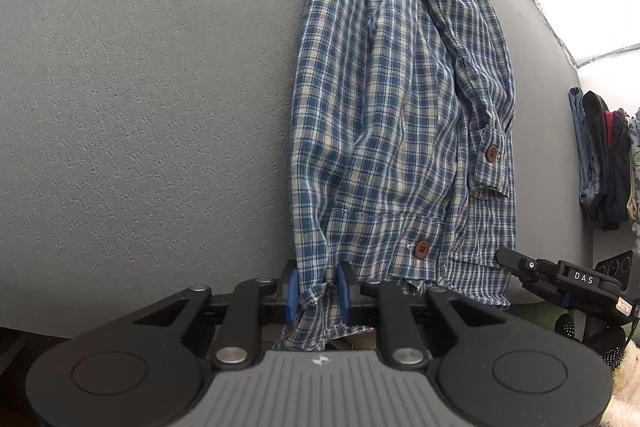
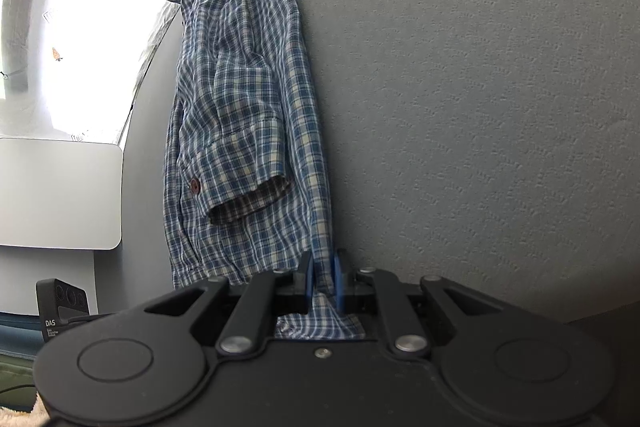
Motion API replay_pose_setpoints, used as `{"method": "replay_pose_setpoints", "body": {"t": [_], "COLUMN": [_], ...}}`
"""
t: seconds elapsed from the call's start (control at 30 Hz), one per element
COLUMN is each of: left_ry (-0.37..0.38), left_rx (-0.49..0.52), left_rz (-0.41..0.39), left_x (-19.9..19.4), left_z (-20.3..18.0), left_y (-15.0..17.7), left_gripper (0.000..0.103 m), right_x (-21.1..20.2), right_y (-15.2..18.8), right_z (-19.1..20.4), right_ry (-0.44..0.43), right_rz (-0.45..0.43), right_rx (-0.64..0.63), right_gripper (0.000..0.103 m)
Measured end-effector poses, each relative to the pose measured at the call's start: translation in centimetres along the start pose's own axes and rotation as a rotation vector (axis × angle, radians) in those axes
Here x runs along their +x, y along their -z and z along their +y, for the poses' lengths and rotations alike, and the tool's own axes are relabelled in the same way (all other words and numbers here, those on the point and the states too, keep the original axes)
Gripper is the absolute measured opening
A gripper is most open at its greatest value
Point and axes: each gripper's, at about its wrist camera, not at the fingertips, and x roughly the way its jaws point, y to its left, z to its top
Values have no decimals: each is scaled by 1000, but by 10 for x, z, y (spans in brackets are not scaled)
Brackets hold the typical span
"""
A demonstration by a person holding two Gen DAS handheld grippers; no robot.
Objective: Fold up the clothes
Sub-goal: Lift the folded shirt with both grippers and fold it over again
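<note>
One plaid shirt (image 1: pixel 400 115) on the desk (image 1: pixel 140 87) is being pinched at its hem by two hand-held grippers, left hand-held gripper (image 1: pixel 319 293) and right hand-held gripper (image 2: pixel 324 281).

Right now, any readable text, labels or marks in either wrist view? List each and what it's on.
"DAS": on the right gripper, seen in the left wrist view.
"DAS": on the black box at lower left of the right wrist view; the small lines under it are too small to read.
Red sticker on the right gripper: too blurred to read.
Curtain: carrot pictures and small marks, no legible words.
Shirt: no text.
</note>
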Motion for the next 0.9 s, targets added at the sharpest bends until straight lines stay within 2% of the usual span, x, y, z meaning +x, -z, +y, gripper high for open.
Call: {"method": "replay_pose_setpoints", "body": {"t": [0.1,0.27,0.4,0.63,0.8,0.9], "left_ry": [43,90,137,335,483,548], "left_rx": [-58,-131,-178,-355,-470,-533], "left_rz": [0,-8,-35,-104,-181,-230], "left_x": [2,-1,-8,-24,-40,-47], "left_z": [9,18,18,24,27,29], "left_y": [0,-1,-4,-13,-23,-32], "left_gripper": [8,7,6,6,6,6], "right_x": [-2,-4,-12,-22,-28,-33], "right_y": [1,4,3,-8,-16,-22], "right_z": [-6,-22,-24,-19,-15,-17], "right_ry": [-7,-75,-146,-307,-410,-480], "right_rz": [-8,-23,-61,-122,-162,-201], "right_rx": [37,149,191,307,379,450], "right_gripper": [6,3,3,3,3,3]}}
